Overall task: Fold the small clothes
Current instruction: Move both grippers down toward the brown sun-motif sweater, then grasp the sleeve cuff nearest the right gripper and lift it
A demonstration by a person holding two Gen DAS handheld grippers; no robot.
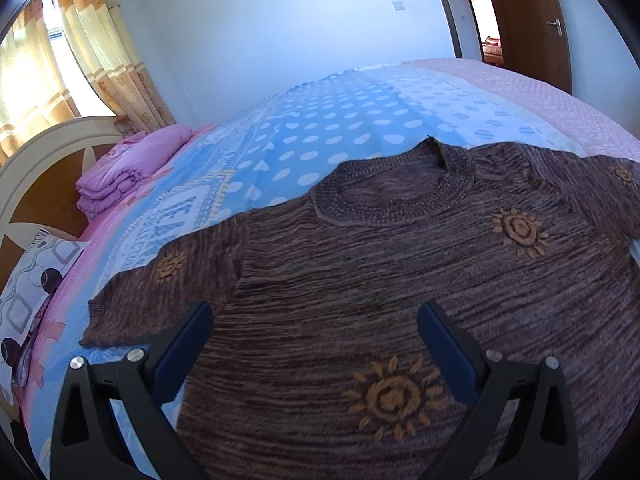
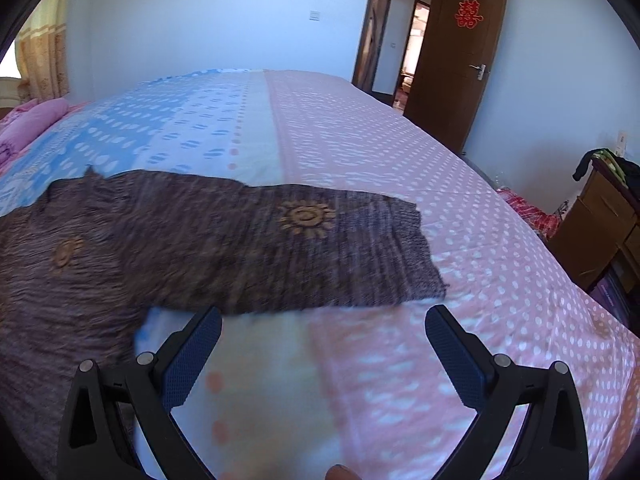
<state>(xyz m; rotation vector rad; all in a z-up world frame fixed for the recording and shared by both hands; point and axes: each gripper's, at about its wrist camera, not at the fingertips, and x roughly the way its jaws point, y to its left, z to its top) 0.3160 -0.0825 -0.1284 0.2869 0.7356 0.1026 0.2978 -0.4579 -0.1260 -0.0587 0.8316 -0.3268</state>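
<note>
Grippers first: the left gripper [image 1: 314, 316] has its jaws spread wide and holds nothing, poised over the lower body of the brown knitted sweater [image 1: 360, 288]. The right gripper [image 2: 323, 320] is likewise released and empty, over bare bedsheet [image 2: 460, 240] just short of the sweater's right sleeve [image 2: 320, 248]. A fingertip [image 2: 340, 472] shows at the bottom edge of the right wrist view.

Sweater lies flat and face up on the bed, unfolded, both sleeves spread outward. Orange sun motifs [image 1: 390, 396] mark the chest, shoulder and sleeves. The ribbed collar [image 1: 384, 196] points away from the grippers. The left sleeve [image 1: 160, 292] ends on the blue part of the sheet; the right sleeve's cuff rests on the pink dotted part.

Beyond the sweater: a folded pink quilt [image 1: 132, 168] and a patterned pillow [image 1: 32, 292] near the headboard [image 1: 44, 176]. Farther off, yellow curtains [image 1: 80, 52] on the left, an open brown door [image 2: 456, 56] with a red paper decoration [image 2: 468, 14], and a wooden cabinet [image 2: 600, 224] at right
</note>
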